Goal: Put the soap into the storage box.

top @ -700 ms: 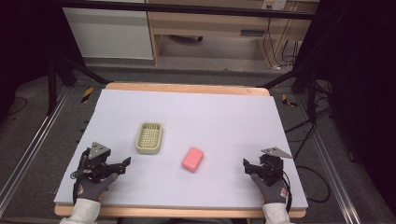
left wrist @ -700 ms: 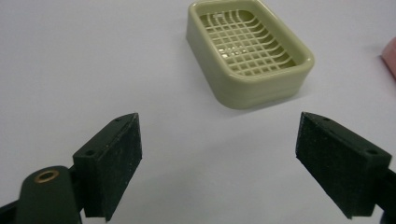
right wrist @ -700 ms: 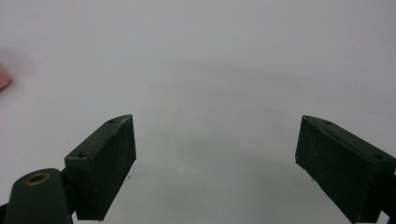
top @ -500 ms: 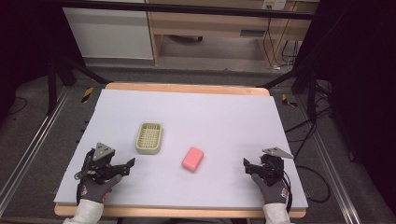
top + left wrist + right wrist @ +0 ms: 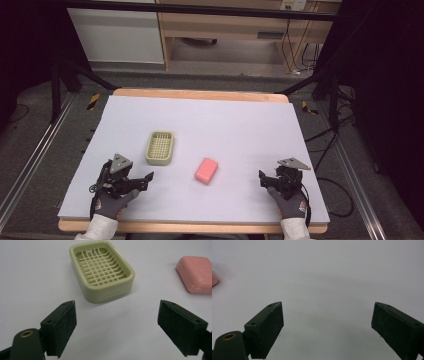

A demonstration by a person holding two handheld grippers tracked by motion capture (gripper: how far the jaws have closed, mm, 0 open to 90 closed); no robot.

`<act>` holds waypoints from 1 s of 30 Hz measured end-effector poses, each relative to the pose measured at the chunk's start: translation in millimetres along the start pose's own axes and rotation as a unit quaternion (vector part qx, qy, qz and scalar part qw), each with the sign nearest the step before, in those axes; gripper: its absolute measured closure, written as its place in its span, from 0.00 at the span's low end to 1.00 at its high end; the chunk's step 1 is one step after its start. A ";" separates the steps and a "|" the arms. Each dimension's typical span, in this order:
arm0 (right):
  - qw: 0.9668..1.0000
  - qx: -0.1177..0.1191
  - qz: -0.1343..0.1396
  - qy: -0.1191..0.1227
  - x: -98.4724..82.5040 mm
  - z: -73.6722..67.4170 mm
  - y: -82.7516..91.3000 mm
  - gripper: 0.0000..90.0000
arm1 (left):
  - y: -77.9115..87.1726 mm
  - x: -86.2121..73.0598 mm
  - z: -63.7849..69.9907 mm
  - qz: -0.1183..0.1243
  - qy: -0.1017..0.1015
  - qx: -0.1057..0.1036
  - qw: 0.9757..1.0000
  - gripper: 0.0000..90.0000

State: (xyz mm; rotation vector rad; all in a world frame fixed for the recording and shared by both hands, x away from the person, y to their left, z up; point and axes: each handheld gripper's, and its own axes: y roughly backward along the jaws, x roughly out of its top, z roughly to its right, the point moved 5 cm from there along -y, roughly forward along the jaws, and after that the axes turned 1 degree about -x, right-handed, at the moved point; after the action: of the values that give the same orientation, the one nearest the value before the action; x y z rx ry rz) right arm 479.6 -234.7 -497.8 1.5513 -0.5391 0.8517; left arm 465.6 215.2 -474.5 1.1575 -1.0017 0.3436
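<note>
While your left gripper (image 5: pixel 117 325) faces the dish (image 5: pixel 101 270) with jaws apart and empty, your right gripper (image 5: pixel 327 327) gapes empty too, soap (image 5: pixel 206 170) between them

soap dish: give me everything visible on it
The soap dish is a pale olive-green rounded rectangle, plastic by its look, with a thick smooth rim and a grid of slats for a floor. It is empty and sits flat and upright on the lavender table, left of centre. Nothing touches it apart from the table: the pink soap lies apart to its right, and the left gripper is short of it, jaws open. In the left gripper view its long side runs away at a slant.
</note>
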 end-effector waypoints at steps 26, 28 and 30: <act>1.000 0.002 0.005 0.001 1.3 0.2 1.2 0.11 | -9.0 39.7 30.7 -0.001 -0.035 -0.015 0.999 0.18; 1.000 0.003 0.005 0.000 1.4 0.2 1.5 0.11 | -9.5 41.9 32.0 0.000 -0.037 -0.015 0.999 0.19; 1.000 0.002 0.004 0.001 1.3 0.3 1.3 0.11 | -10.6 45.7 35.0 0.001 -0.039 -0.016 0.999 0.19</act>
State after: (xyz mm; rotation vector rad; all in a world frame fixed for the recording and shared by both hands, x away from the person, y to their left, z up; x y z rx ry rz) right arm 479.5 -235.0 -496.0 1.5532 -0.5434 0.8615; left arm 481.1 168.7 -442.6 1.1487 -1.0720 0.2855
